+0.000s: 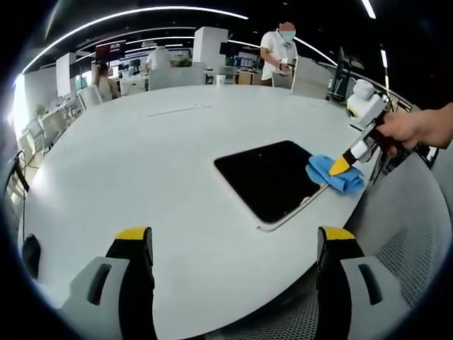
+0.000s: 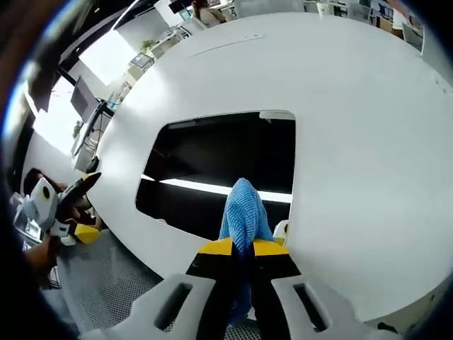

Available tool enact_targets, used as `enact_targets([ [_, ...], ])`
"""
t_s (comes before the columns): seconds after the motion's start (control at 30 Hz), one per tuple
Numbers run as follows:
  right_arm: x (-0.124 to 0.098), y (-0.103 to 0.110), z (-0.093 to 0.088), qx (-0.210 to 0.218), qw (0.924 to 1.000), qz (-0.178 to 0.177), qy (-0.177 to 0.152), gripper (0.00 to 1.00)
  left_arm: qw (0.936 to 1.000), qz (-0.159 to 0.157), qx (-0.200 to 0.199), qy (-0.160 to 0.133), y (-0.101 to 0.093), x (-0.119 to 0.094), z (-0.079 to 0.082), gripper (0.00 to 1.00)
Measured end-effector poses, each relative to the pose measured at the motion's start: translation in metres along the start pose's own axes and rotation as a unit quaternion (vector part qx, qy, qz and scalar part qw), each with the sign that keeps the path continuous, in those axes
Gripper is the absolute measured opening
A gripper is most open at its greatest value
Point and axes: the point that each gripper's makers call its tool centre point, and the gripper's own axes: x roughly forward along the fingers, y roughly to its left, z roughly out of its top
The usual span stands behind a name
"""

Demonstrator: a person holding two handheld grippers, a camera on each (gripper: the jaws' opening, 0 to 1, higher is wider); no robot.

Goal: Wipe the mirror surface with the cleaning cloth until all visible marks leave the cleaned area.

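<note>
A flat dark mirror (image 1: 272, 177) with a pale rim lies on the white round table (image 1: 163, 149). In the left gripper view the blue cleaning cloth (image 1: 333, 175) rests on the mirror's right corner, held by the right gripper (image 1: 340, 166) in a person's hand. My left gripper (image 1: 237, 244) stands open above the table's near edge, well short of the mirror. In the right gripper view the mirror (image 2: 219, 173) reflects ceiling lights, and the right gripper (image 2: 242, 249) is shut on the blue cloth (image 2: 244, 209) at the mirror's near edge. The left gripper (image 2: 78, 212) shows at far left.
The table edge (image 1: 333, 241) runs close behind the mirror, with grey perforated flooring (image 2: 113, 283) beyond it. Chairs (image 1: 311, 76) stand at the far side of the table. A person (image 1: 279, 53) stands in the background among office desks.
</note>
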Motion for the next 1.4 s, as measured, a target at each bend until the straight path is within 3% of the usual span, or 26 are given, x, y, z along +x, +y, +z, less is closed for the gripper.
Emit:
enact_targets([
  [0.57, -0.011, -0.027, -0.003, 0.003, 0.9999, -0.015, 0.0, 0.02, 1.0, -0.001, -0.003, -0.001, -0.003, 0.0, 0.002, 0.98],
  [1.0, -0.009, -0.024, 0.001, 0.004, 0.9999, -0.015, 0.005, 0.02, 1.0, 0.001, -0.008, -0.003, -0.003, 0.0, 0.002, 0.98],
  [1.4, -0.003, -0.028, 0.016, 0.002, 0.9998, -0.022, 0.002, 0.02, 0.9999, -0.004, -0.011, -0.004, -0.005, 0.0, 0.003, 0.98],
])
